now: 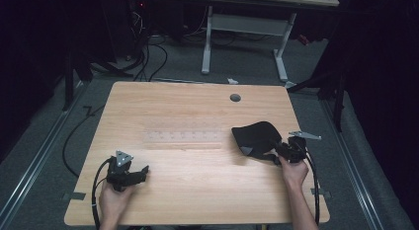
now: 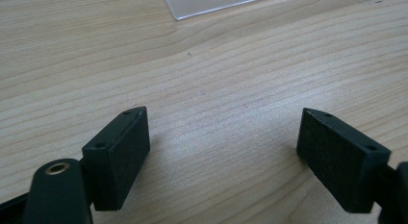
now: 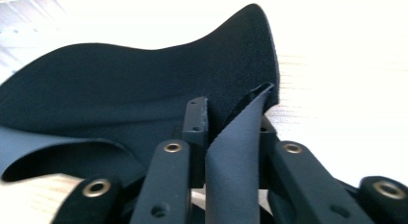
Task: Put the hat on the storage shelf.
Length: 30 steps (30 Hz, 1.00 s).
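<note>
Step in hand: grasp just made on the black cloth (image 1: 257,136). The right claw (image 1: 282,150) is clamped on one edge of it; in the right gripper view the jaws stand nearly together with a folded strip of the cloth (image 3: 235,156) pinched between the pads. No earlier picture here, so just the state: gripping fabric.

Where the cloth is: it fans out ahead of the right claw, away from the person's hand (image 1: 295,172), most of it lying on the desk (image 1: 197,200). The far edge curls up a bit rather than lying flat. The held edge rises off the wood right at the jaws.

Left claw (image 1: 141,173): jaws wide apart, nothing between them. The left gripper view has both pads (image 2: 120,152) over bare wood, low to the desk. Ahead of that claw, near but not touching, lies a clear ruler-like strip (image 2: 216,3). The cloth is well apart from this claw, off toward the right claw's side.

Judged next move: lift or drag the pinched edge to fold or spread the cloth. That calls for keeping the pinch tight, since thin fabric could slip out. The left claw is free and would likely need to cross over and take a second edge or pin the cloth down. Which fold is meant, cannot tell.
</note>
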Tool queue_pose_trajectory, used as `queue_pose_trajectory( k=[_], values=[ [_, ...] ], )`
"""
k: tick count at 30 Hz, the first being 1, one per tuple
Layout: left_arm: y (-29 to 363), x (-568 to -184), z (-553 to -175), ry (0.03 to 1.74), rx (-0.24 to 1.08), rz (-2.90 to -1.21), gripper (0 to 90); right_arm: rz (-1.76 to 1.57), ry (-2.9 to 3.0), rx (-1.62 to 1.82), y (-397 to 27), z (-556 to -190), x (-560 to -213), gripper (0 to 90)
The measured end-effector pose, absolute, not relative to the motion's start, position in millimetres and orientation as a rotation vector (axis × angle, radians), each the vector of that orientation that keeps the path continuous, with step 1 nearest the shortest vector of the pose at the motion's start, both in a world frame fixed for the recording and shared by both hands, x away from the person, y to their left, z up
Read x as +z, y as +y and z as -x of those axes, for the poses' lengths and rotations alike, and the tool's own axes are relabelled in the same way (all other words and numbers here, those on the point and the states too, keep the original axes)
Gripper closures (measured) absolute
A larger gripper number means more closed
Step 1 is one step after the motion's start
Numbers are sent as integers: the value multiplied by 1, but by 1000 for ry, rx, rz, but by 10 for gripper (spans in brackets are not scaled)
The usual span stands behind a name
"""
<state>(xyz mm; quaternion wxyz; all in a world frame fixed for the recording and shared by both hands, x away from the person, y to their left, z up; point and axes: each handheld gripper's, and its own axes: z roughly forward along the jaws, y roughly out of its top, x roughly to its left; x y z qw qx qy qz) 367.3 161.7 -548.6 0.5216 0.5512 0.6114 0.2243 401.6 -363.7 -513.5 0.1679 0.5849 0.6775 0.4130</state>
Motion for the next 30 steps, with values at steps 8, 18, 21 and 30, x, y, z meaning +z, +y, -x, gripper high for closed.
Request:
queue_pose_trajectory(
  k=[8, 18, 21, 30],
  values=[
    [161, -549, -367, 1464, 535, -1320, 195, -1643, 1946, 1229, -363, -395, -509, 862],
    [160, -549, -368, 1468, 533, -1315, 185, -1632, 1948, 1263, -360, -385, -504, 867],
    [157, -549, -368, 1483, 540, -1310, 159, -1638, 1941, 1271, -362, -383, -502, 867],
    [158, -549, -365, 1468, 539, -1324, 158, -1621, 1912, 1313, -367, -367, -490, 867]
  ],
)
